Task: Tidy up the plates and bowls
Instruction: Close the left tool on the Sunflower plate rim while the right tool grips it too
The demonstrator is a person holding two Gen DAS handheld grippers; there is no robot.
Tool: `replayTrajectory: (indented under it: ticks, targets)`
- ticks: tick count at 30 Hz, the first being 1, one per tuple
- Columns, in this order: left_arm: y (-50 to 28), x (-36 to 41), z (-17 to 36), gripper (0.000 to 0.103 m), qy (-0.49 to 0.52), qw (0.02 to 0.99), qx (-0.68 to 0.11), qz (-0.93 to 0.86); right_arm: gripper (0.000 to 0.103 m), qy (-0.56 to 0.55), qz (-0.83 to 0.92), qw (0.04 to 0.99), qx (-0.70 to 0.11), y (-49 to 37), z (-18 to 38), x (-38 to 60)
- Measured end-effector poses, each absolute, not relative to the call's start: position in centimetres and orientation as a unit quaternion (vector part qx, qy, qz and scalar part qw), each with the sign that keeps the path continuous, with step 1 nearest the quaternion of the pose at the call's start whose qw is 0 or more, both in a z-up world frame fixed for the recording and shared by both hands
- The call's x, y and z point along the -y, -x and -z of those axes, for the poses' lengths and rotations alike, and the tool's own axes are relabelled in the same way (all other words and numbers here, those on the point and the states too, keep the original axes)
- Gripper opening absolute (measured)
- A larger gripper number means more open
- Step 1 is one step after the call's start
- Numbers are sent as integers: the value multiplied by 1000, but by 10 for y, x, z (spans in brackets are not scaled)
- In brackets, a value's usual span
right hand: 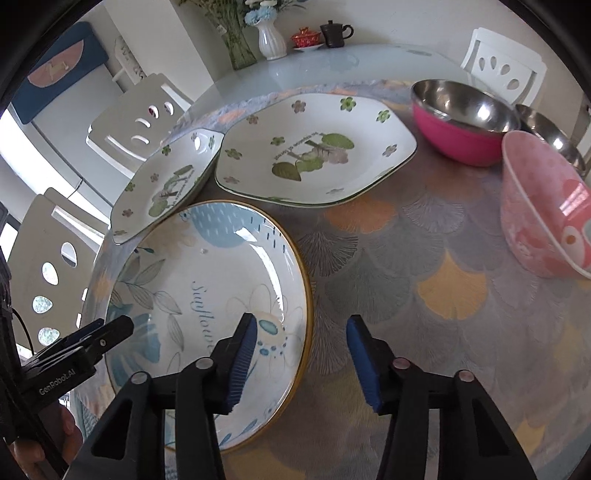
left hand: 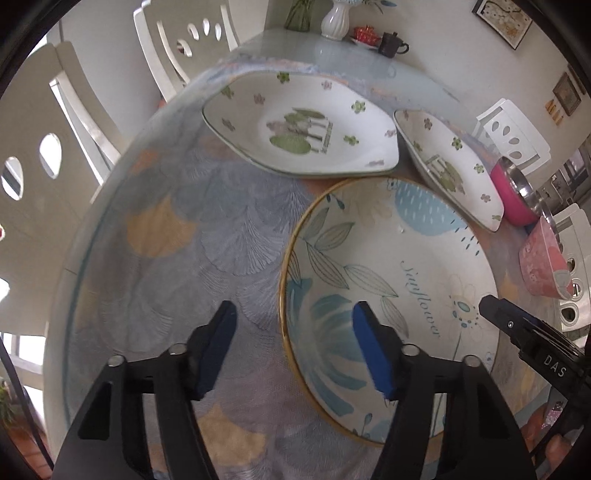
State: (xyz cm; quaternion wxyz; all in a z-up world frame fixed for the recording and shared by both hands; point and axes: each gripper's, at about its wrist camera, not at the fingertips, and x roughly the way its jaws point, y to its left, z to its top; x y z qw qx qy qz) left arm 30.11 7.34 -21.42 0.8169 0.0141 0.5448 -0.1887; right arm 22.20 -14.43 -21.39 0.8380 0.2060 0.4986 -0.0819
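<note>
A round gold-rimmed "Sunflower" plate lies on the patterned tablecloth. My left gripper is open, its jaws straddling the plate's left rim. My right gripper is open, its jaws straddling the plate's right rim. Two white flowered plates lie behind it, one large and one smaller. A pink steel-lined bowl, a pink patterned bowl and a steel bowl stand to the right.
A white vase, a glass vase, a red teacup and a dark mug stand at the table's far edge. White chairs ring the table. The table edge curves at the left.
</note>
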Motion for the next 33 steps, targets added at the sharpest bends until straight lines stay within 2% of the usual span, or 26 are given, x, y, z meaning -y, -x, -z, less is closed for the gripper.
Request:
replayTrajectory:
  ticks: [5, 12, 17, 33]
  targets:
    - [-299, -74, 221, 23, 6, 809, -550, 208, 33, -206, 70, 837, -501, -227, 225, 145]
    - [-302, -74, 221, 23, 19, 807, -549, 217, 29, -209, 53, 841, -497, -233, 231, 145]
    - [-304, -73, 222, 27, 22, 803, -548, 235, 29, -203, 36, 846, -492, -238, 234, 139]
    - [-292, -105, 191, 27, 47, 831, -497, 245, 28, -179, -21, 863, -473, -210, 209, 110]
